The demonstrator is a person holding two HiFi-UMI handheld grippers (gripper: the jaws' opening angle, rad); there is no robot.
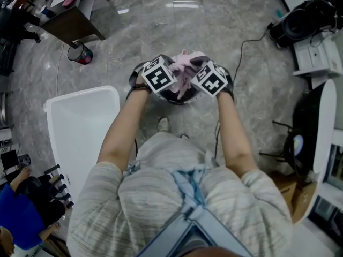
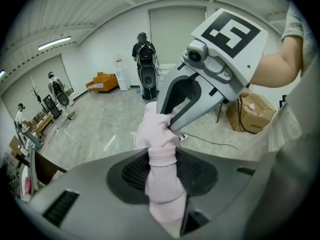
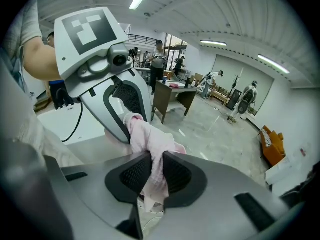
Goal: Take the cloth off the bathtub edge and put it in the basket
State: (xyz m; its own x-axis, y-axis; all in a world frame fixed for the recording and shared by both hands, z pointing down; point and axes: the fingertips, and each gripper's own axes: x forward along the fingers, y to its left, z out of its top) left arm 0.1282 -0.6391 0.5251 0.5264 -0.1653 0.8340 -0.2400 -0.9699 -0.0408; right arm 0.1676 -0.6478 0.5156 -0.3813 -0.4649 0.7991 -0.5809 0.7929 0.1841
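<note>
A pink cloth (image 1: 184, 64) hangs bunched between both grippers, directly above a dark round basket (image 1: 177, 99) on the floor. My left gripper (image 1: 170, 82) is shut on one end of the cloth (image 2: 157, 134), and its pads (image 2: 132, 171) pinch the fabric. My right gripper (image 1: 194, 80) is shut on the other end (image 3: 150, 134), close against the left one. In the left gripper view the right gripper (image 2: 172, 119) bites the same bundle just ahead of my left gripper (image 2: 162, 173). In the right gripper view the left gripper (image 3: 122, 129) shows just beyond my right gripper (image 3: 152, 173).
The white bathtub (image 1: 80, 127) stands at the left, beside the person's legs. A black cable (image 1: 244, 52) runs over the marble floor right of the basket. A dark desk (image 1: 69, 20) and a small bin (image 1: 80, 54) stand at far left, equipment (image 1: 316, 138) at right.
</note>
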